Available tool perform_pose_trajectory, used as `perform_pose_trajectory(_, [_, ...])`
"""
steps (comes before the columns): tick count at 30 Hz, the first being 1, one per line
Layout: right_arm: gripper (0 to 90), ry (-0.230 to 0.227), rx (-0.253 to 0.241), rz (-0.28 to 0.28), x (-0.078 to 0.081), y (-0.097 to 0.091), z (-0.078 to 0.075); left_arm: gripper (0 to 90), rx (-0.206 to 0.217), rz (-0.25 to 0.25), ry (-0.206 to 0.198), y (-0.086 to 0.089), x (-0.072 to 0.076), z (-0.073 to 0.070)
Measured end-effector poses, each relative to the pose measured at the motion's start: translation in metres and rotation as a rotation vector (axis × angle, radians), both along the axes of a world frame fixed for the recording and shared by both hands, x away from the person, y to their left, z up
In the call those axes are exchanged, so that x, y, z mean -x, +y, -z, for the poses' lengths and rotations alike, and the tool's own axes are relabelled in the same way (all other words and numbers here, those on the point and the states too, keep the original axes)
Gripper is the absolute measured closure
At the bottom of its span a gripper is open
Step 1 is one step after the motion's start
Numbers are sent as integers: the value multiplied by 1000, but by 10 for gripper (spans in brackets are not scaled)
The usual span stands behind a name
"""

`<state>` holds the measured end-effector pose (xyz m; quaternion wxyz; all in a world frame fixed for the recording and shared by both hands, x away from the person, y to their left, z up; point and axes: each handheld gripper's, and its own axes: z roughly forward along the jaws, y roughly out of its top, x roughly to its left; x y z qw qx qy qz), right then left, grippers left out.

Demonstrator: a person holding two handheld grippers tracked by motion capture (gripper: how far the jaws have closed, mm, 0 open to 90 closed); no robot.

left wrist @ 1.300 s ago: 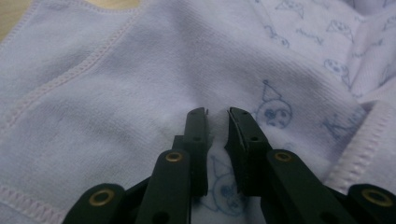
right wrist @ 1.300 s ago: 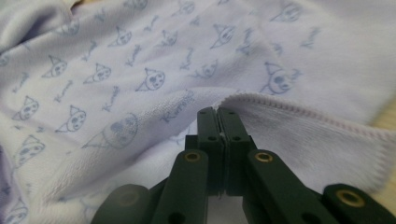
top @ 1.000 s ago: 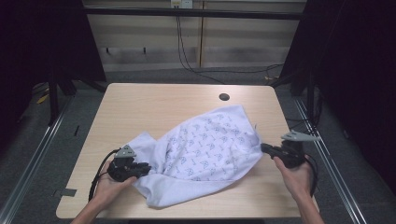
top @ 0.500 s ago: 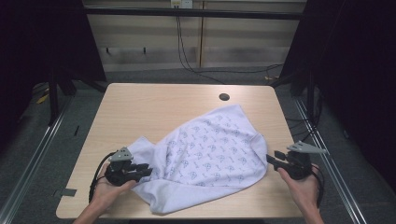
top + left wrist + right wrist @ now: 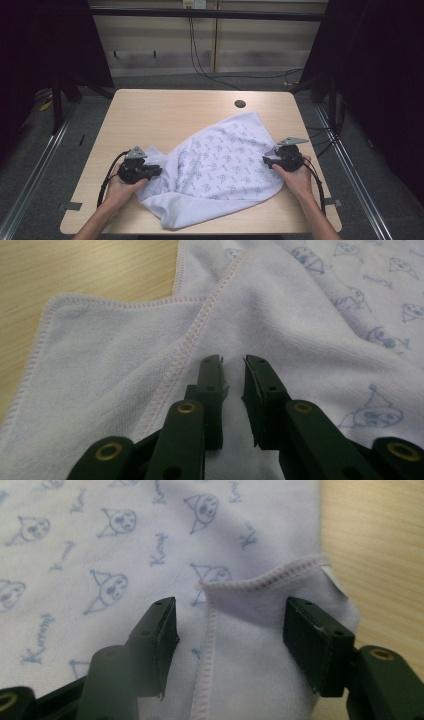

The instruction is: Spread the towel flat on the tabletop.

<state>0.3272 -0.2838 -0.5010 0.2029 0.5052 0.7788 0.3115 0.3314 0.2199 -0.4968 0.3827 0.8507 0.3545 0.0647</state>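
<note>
- Now we are working a pale lilac printed towel [image 5: 220, 160] that is lying rumpled across the near half of the light wooden table [image 5: 165, 112], with its far corner pointing toward the small dark hole [image 5: 240, 104] in the tabletop.
- We are holding the left gripper [image 5: 156, 170] at the towel's left edge, where a plain flap of the cloth is folded over onto itself.
- In the left gripper view, its 2 black jaws are standing nearly closed, with only a narrow gap between them, and they have just been closing further; the left gripper [image 5: 232, 375] is lying over the plain side of the towel [image 5: 310, 330] beside a stitched hem, and we cannot tell whether any cloth is pinched in that gap.
- We are holding the right gripper [image 5: 266, 161] at the towel's right edge, near the table's right side.
- In the right gripper view, the right gripper [image 5: 230, 630] is standing wide apart, its jaws having just been opening; a turned-back hemmed corner of the towel [image 5: 100, 540] is lying between them, and neither pad is pressing on it.
- Both hands are resting low at the table, well apart from each other.
</note>
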Motion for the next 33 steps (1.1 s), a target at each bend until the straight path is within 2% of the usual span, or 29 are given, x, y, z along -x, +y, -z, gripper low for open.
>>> perform_pose_trajectory(2, [386,-16,27,-4,0,2,3,819,-12,4,-7,1,2,0])
perform_pose_trajectory(3, [500,-7,28,10,1,3,2,821,-12,-6,-15,1,5,0])
perform_pose_trajectory(4, [667,-25,55,0,3,3,0,823,-15,-1,-10,2,7,0])
perform_pose_trajectory(5, [704,-25,70,15,4,3,-1,823,-12,-1,-5,4,9,0])
perform_pose_trajectory(6, [792,-30,56,26,4,2,-1,823,-6,-5,-3,4,11,0])
perform_pose_trajectory(8, [844,-40,22,25,4,-2,-3,823,-4,0,0,7,16,0])
perform_pose_trajectory(11, [856,-67,-89,53,4,-14,-12,823,-10,11,6,11,22,-1])
perform_pose_trajectory(13, [863,-80,-95,73,5,-25,-18,823,-1,3,8,13,27,-1])
perform_pose_trajectory(16, [869,-103,-134,130,9,-45,-23,823,11,4,13,17,31,0])
perform_pose_trajectory(17, [869,-117,-128,168,11,-52,-25,823,3,14,15,19,31,-1])
perform_pose_trajectory(19, [866,-144,-155,245,15,-67,-31,823,1,7,15,18,32,-1])
perform_pose_trajectory(20, [855,-150,-139,304,19,-75,-33,823,1,3,18,18,33,-1])
perform_pose_trajectory(21, [826,-136,-131,333,22,-80,-34,823,3,-1,17,17,33,-1])
perform_pose_trajectory(22, [789,-127,-120,350,24,-84,-34,822,-6,10,15,18,34,-1])
perform_pose_trajectory(24, [685,-121,-78,367,32,-88,-32,816,7,-1,21,18,35,-1])
perform_pose_trajectory(26, [602,-123,-82,374,43,-89,-32,799,15,7,32,18,38,-2])
perform_pose_trajectory(29, [547,-127,-132,261,58,-74,-36,759,18,25,31,17,42,-2])
perform_pose_trajectory(31, [535,-101,-186,160,64,-55,-37,756,17,30,36,16,42,-3])
perform_pose_trajectory(33, [506,-97,-212,75,72,-34,-38,756,21,34,35,14,43,-2])
